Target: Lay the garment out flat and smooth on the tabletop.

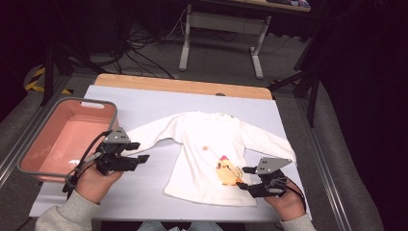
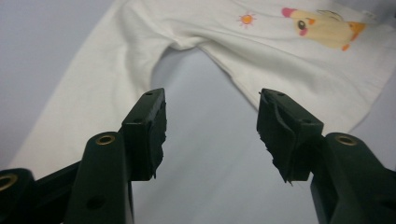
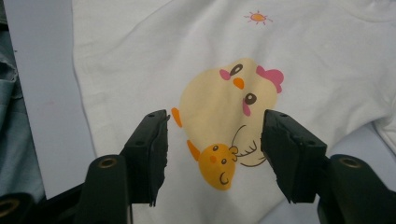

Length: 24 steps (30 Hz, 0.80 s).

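white cotton shirt (image 1: 211,154) lies spread flat, front up, on the pale sheet covering the table (image 1: 144,103) in the high view, sleeves out to either side, chick print (image 1: 228,172) near the hem on the person's right. the left gripper (image 1: 139,151) hovers just off the shirt's left sleeve, jaws spread and pointing toward the garment, nothing between them. the right gripper (image 1: 246,177) sits at the hem's right corner, jaws apart over the edge of the print; whether the lower jaw touches the cloth cannot be made out from here. a pink tub (image 1: 67,137) stands at the table's left edge, well apart from the shirt; its near corner is cut off behind the left hand (image 1: 98,180). the right hand (image 1: 288,204) is partly cut off by the lower frame edge.

left gripper view: left gripper (image 2: 210,126) jaws stand wide, bare sheet between them. the shirt (image 2: 289,70) lies just beyond the tips, sleeve running down the left side behind one jaw, body edge behind the other. the print (image 2: 327,28) is cut by the top of the frame.

right gripper view: right gripper (image 3: 212,140) jaws are parted, holding nothing, with the shirt (image 3: 140,46) directly beneath. the chick print (image 3: 229,107) and smaller orange chick (image 3: 217,168) lie between the tips. the shirt's hem shows at left; the neckline is out of frame.
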Motion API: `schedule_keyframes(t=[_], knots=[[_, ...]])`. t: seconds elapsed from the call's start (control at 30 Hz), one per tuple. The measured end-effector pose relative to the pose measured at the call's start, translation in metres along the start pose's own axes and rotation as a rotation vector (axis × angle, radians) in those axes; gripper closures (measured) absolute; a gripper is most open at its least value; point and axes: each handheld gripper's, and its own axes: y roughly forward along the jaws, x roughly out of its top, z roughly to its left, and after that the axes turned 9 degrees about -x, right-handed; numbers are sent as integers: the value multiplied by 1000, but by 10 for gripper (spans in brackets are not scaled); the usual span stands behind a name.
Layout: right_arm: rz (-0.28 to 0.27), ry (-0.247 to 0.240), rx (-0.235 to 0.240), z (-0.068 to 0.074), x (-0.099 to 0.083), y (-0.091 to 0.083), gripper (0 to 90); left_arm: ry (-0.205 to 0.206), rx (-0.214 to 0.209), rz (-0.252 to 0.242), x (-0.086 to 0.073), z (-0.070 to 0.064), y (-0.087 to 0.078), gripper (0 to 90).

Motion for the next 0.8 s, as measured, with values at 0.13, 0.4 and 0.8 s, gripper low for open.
schedule_keyframes(t=[0.13, 0.4, 0.8], knots=[[-25, 17, -10, -1, -2, -1, 379, 23, -77, -6, -4, -5, 14, 437], [-103, 83, -36, -2, -10, 4, 274, 56, -179, -8, -13, -10, 38, 436], [-168, 126, -49, -3, -16, 7, 208, 95, -218, 75, -18, -18, 62, 452]])
